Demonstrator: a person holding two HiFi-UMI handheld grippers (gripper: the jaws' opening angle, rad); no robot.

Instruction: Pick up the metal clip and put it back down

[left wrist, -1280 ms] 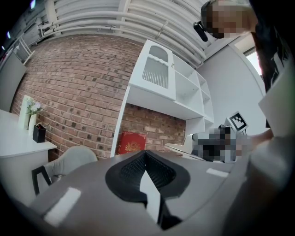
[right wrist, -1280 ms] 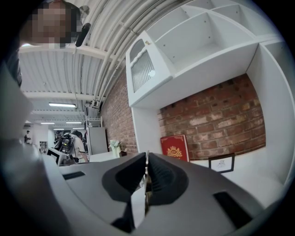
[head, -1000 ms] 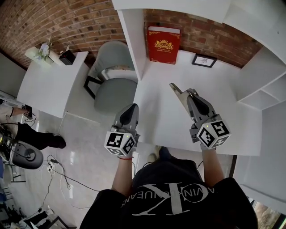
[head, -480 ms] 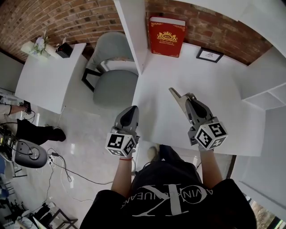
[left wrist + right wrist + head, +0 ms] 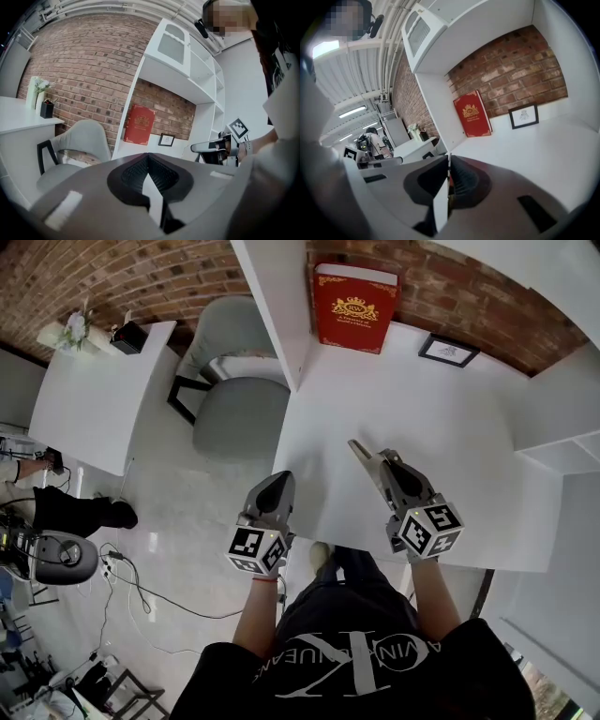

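Note:
No metal clip shows in any view. My right gripper (image 5: 355, 445) hangs over the near part of the white desk (image 5: 469, 437), jaws shut with nothing between them; in the right gripper view its tips (image 5: 448, 158) meet and point at the red book. My left gripper (image 5: 279, 478) is off the desk's left front corner, above the floor, also shut and empty. In the left gripper view its closed tips (image 5: 148, 155) face the desk alcove, and the right gripper (image 5: 211, 148) shows at the right.
A red book (image 5: 354, 308) and a small framed picture (image 5: 449, 351) stand at the back of the desk against the brick wall. A white partition (image 5: 274, 306) bounds the desk's left side. A grey chair (image 5: 239, 413) and another white table (image 5: 94, 399) lie left. A person (image 5: 66, 517) sits far left.
Both grippers have drawn back a little toward the desk's front edge and my body. Their jaws stay shut and empty throughout.

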